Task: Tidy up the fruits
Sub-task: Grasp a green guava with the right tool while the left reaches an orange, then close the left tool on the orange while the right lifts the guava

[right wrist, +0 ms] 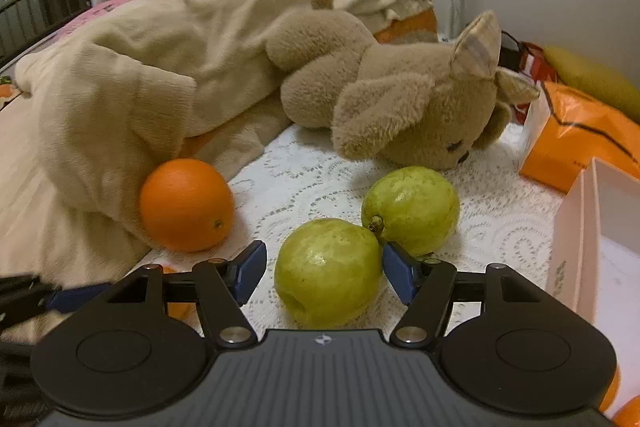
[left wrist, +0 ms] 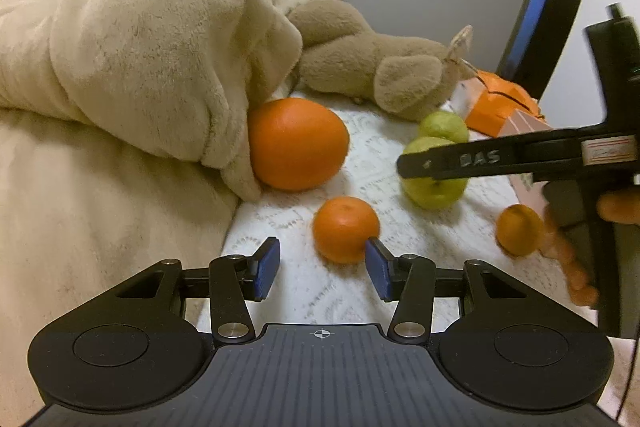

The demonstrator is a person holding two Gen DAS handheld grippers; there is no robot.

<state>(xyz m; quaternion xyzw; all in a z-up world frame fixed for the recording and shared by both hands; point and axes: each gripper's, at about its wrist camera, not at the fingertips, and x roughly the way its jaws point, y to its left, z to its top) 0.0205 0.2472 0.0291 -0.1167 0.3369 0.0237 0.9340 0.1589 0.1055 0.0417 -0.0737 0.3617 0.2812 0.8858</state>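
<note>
On the white lace cloth (left wrist: pixel 352 295) lie a big orange (left wrist: pixel 298 143), a small mandarin (left wrist: pixel 345 229), a second mandarin (left wrist: pixel 518 229) at right, and two green guavas (left wrist: pixel 434 187). My left gripper (left wrist: pixel 322 271) is open, low over the cloth, its right fingertip just touching the near mandarin. In the right wrist view my right gripper (right wrist: pixel 324 271) is open with the near guava (right wrist: pixel 328 273) between its fingers; the far guava (right wrist: pixel 412 209) touches it behind. The big orange (right wrist: pixel 186 205) sits to the left.
A beige blanket (left wrist: pixel 132 51) is heaped at left, pressed against the big orange. A plush bunny (right wrist: pixel 400 103) lies behind the fruit. An orange bag (right wrist: pixel 576 135) and a white open box (right wrist: pixel 592 235) stand at right. The right gripper's body (left wrist: pixel 520 159) crosses the left wrist view.
</note>
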